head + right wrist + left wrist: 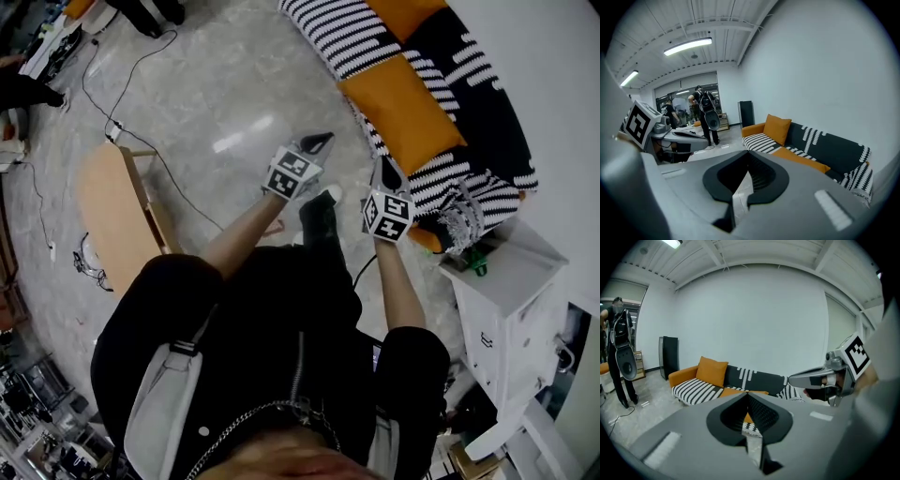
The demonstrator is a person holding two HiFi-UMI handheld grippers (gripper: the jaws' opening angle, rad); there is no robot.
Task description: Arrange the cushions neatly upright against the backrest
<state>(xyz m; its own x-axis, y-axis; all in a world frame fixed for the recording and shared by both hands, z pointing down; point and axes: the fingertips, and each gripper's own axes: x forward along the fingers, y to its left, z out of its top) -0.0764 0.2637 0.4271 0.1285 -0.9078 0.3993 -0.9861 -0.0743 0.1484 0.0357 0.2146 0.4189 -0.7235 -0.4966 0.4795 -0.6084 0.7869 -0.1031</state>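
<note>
A sofa [487, 112] draped in a black-and-white striped throw runs along the upper right. One orange cushion [403, 111] lies flat on its seat; it also shows in the right gripper view as a flat orange cushion [802, 160]. A second orange cushion [712, 372] stands upright at the sofa's far end [777, 129]. My left gripper [319, 142] and right gripper [389, 172] are both shut and empty, held side by side over the floor short of the sofa. The left gripper view shows its own jaws [748, 397] closed, with the right gripper [811, 379] beside them.
A wooden side table [117, 211] stands at the left, with cables [112, 122] trailing on the marble floor. A white cabinet [511, 281] sits by the sofa's near end. A black tower [669, 357] and a person [621, 366] stand further off.
</note>
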